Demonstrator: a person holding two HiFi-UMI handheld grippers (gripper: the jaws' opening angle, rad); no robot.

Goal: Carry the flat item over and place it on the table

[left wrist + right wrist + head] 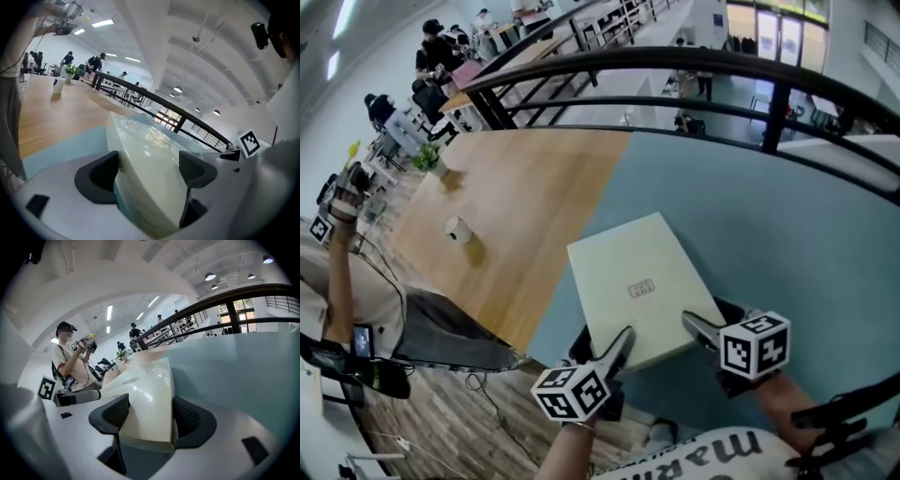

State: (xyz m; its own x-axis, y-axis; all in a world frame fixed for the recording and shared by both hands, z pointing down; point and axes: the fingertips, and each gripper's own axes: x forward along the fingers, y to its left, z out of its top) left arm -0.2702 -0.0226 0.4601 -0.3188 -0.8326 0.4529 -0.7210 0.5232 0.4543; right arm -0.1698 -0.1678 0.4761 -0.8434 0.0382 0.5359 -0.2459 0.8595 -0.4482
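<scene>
A flat cream box (637, 281) with a small label on its lid lies level over the blue part of the table (769, 225). Whether it rests on the table or hangs just above it I cannot tell. My left gripper (619, 342) holds its near left corner, one jaw on the lid and the other underneath. My right gripper (694, 323) clamps the near right corner the same way. In the left gripper view the box (145, 159) fills the gap between the dark pads (105, 173). The right gripper view shows the box (145, 394) pressed between both pads (115, 413).
The table's left part is wood (516, 206), with a white cup (457, 230) and a small plant (428, 157) on it. A black railing (694, 61) runs behind the table. A person (337, 244) stands at the left, beyond the table's edge (520, 352).
</scene>
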